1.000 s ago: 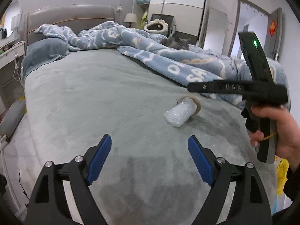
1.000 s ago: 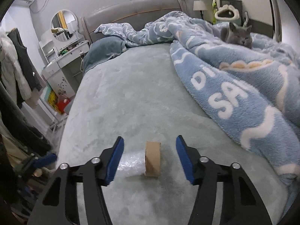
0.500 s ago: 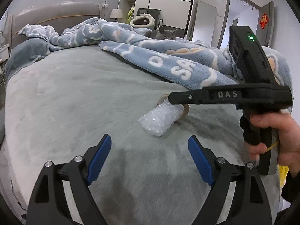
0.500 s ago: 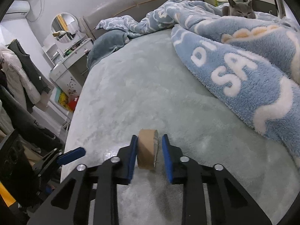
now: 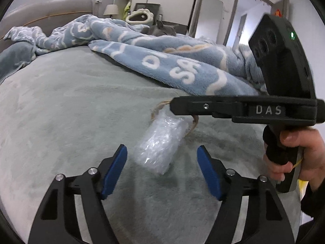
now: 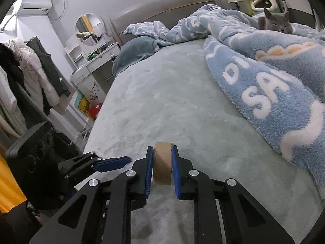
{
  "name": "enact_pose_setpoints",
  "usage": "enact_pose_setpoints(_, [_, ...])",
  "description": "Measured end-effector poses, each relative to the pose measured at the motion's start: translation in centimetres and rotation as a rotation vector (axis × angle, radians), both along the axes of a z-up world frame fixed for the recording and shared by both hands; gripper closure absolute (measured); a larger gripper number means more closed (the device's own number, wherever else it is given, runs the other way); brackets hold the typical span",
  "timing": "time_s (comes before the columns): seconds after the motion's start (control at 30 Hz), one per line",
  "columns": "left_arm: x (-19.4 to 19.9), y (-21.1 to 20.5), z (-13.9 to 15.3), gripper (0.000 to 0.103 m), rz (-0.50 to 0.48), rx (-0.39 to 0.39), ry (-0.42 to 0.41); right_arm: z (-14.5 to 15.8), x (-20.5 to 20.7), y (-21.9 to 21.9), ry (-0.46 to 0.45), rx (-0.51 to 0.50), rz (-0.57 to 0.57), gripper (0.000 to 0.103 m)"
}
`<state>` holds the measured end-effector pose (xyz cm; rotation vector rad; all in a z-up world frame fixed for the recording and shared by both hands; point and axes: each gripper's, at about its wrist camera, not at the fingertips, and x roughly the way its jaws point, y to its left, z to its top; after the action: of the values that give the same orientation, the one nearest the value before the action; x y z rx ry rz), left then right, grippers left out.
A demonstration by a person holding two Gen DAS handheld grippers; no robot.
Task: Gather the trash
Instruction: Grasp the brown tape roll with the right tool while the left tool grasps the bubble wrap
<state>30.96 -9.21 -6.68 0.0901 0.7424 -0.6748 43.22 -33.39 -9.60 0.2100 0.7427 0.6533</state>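
While the right gripper [image 6: 161, 168] is clamped on the cardboard ring [image 6: 162, 165], pads pressed to both flat sides w/ the ring on edge, the left gripper [image 5: 162, 168] is closing, pads not yet touching the plastic roll [image 5: 161, 144] between them. Roll lies on the grey-green bed [image 5: 71, 105], long axis running from near the left gripper up and right toward the ring end [image 5: 157, 109], near the blue blanket [image 5: 182, 69]. A hand [image 5: 294, 158] holds the right gripper's handle.
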Motion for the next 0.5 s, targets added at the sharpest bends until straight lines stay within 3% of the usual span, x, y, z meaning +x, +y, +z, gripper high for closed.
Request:
enact_pose_setpoints(0.27, [-0.18, -0.14, 0.15, 0.055, 0.000, 0.035, -0.004, 0.37, -0.24, 0.41, -0.002, -0.004, 0.032, 0.085])
enact_pose_setpoints(0.5, [-0.72, 0.08, 0.71, 0.062, 0.005, 0.034, -0.002, 0.97, -0.58, 0.94, 0.005, -0.030, 0.027, 0.085])
